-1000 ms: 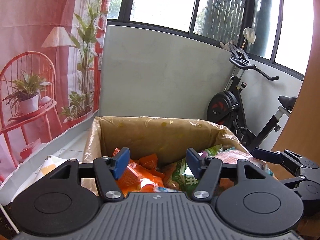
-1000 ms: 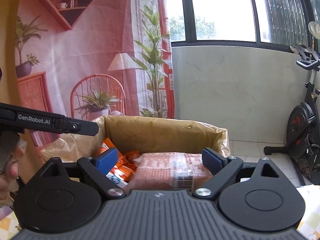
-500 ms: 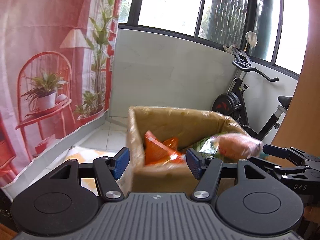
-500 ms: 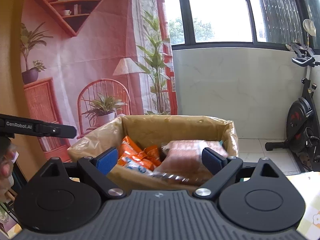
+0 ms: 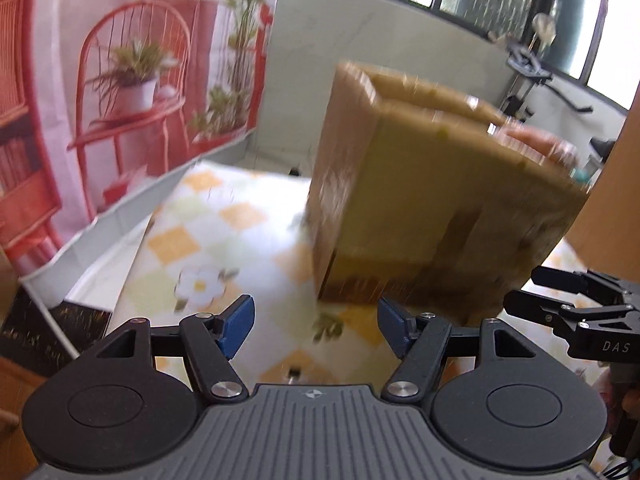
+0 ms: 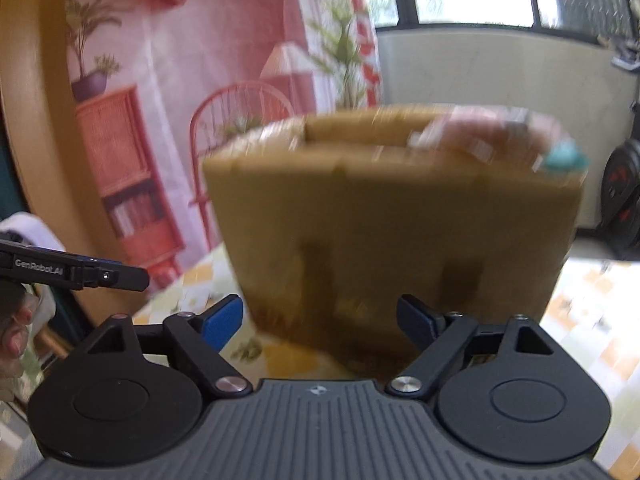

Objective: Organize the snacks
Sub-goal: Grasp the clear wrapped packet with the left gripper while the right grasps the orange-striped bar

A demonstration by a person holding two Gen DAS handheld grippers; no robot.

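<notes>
A brown cardboard box (image 5: pixel 436 208) stands on the table, blurred by motion; it fills the right wrist view (image 6: pixel 392 232). A pinkish snack packet (image 5: pixel 540 144) sticks up over its top right rim, and also shows in the right wrist view (image 6: pixel 492 128). My left gripper (image 5: pixel 316 324) is open and empty, low in front of the box's left corner. My right gripper (image 6: pixel 320 322) is open and empty, close to the box's near wall. The right gripper shows at the right edge of the left wrist view (image 5: pixel 580 312).
A tablecloth (image 5: pixel 208 240) with yellow checks and flowers covers the table. A red printed backdrop (image 5: pixel 120 80) hangs at the left. An exercise bike (image 6: pixel 624 192) stands at the far right by the window wall.
Both grippers have pulled back and dropped from above the box to table height in front of it. The snacks inside are now hidden behind the box wall. Both views are motion-blurred.
</notes>
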